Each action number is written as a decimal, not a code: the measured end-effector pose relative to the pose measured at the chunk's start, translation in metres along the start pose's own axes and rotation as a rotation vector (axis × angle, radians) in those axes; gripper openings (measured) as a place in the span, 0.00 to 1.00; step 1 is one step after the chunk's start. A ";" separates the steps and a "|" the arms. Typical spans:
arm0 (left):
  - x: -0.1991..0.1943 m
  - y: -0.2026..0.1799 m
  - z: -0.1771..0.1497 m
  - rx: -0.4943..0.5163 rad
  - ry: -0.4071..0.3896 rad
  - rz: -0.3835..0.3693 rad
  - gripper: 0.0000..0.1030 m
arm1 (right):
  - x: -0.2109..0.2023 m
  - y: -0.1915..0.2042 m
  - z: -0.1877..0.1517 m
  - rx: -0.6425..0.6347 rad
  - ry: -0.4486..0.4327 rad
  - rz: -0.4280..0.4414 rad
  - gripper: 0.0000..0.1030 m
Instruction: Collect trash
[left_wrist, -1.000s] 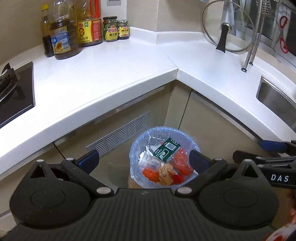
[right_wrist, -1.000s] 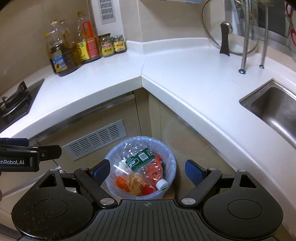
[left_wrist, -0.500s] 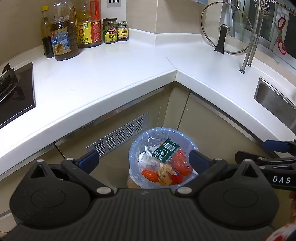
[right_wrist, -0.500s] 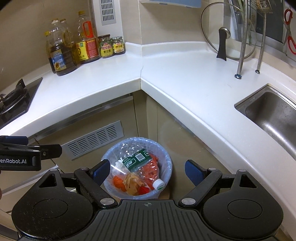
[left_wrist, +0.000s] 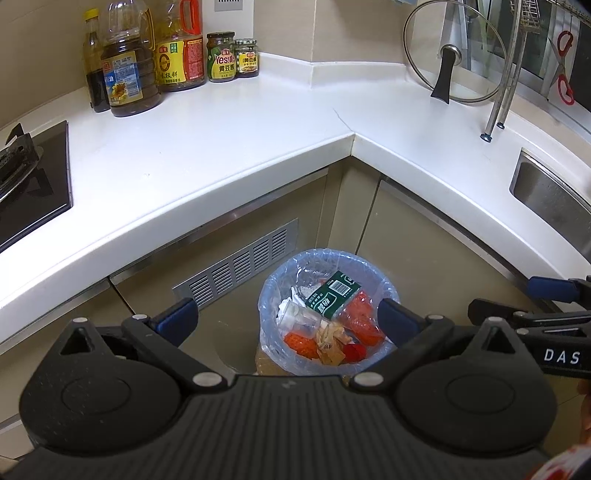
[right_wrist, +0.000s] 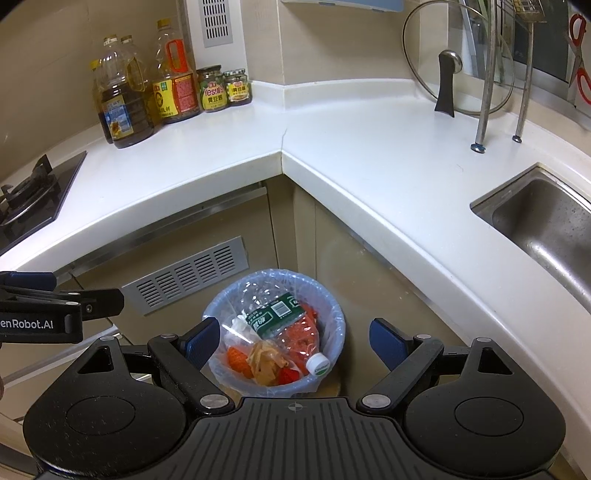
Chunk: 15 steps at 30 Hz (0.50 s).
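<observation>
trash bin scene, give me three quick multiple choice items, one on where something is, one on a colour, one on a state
1. Where does the trash bin stand?
A. on the floor below the countertop corner
B. on the countertop beside the sink
C. inside the sink

2. What colour is the label on the plastic bottle in the bin?
A. yellow
B. green
C. purple

3. How do the jaws of the right gripper stand?
A. shut on the bottle
B. shut on nothing
C. open, holding nothing

Answers:
1. A, the bin sits low in front of the cabinet doors, under the corner of the white countertop.
2. B, the band with the barcode is dark green.
3. C, the two blue pads stand wide apart above the bin, touching nothing.
</observation>
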<state>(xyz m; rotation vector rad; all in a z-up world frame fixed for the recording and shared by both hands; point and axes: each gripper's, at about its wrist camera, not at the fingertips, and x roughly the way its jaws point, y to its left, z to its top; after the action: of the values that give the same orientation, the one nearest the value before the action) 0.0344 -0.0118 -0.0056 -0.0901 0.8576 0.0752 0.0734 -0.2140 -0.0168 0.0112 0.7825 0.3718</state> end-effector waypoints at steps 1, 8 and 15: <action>0.000 0.000 0.000 0.001 0.000 0.000 1.00 | 0.000 0.000 0.000 0.000 -0.001 -0.001 0.85; -0.001 -0.002 -0.002 0.003 0.001 0.000 1.00 | -0.001 -0.003 -0.001 0.001 -0.003 -0.002 0.85; 0.000 -0.003 -0.003 0.004 0.003 0.000 1.00 | 0.000 -0.004 -0.001 -0.002 -0.003 0.000 0.85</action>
<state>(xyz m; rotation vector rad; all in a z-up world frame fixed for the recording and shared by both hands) 0.0323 -0.0151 -0.0071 -0.0866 0.8607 0.0739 0.0740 -0.2183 -0.0178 0.0098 0.7794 0.3723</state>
